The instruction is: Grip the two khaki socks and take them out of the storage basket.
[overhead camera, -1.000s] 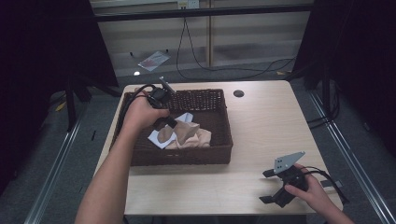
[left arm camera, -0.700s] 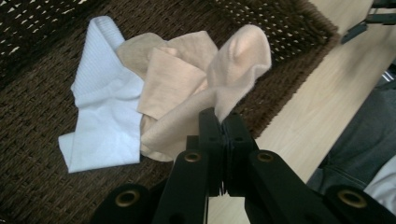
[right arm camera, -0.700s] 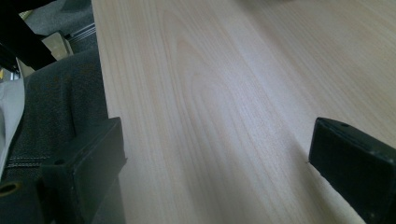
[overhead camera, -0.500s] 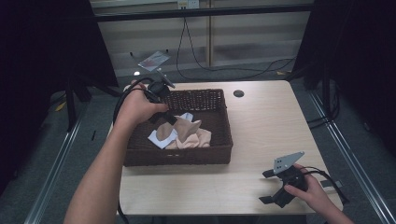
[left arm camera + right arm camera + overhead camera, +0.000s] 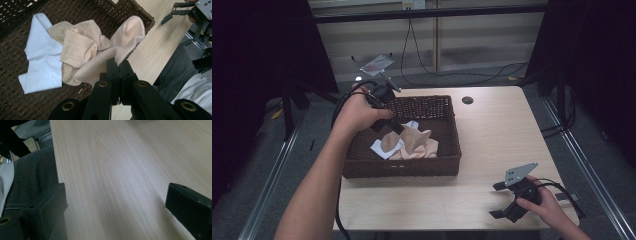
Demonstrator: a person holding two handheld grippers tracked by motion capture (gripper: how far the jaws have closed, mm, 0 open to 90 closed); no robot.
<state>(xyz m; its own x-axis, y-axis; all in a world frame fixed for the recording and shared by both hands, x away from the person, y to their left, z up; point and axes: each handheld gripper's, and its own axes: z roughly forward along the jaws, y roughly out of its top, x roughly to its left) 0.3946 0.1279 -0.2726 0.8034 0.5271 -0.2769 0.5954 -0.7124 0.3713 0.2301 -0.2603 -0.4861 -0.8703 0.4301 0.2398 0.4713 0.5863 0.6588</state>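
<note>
Near the desk's front right corner, my right gripper point(image 5: 501, 200) rests low on the bare wood with its jaws spread wide and nothing between them, parked, I judge, to leave the working side free. Farther in, toward the left edge, my left gripper point(image 5: 119, 65) has its jaws pressed together on a fold of a beige sock point(image 5: 125, 40), lifted a little above the pile so it can come away from the other beige pieces and the white cloth point(image 5: 41, 62) lying in the brown wicker basket point(image 5: 362, 167).
</note>
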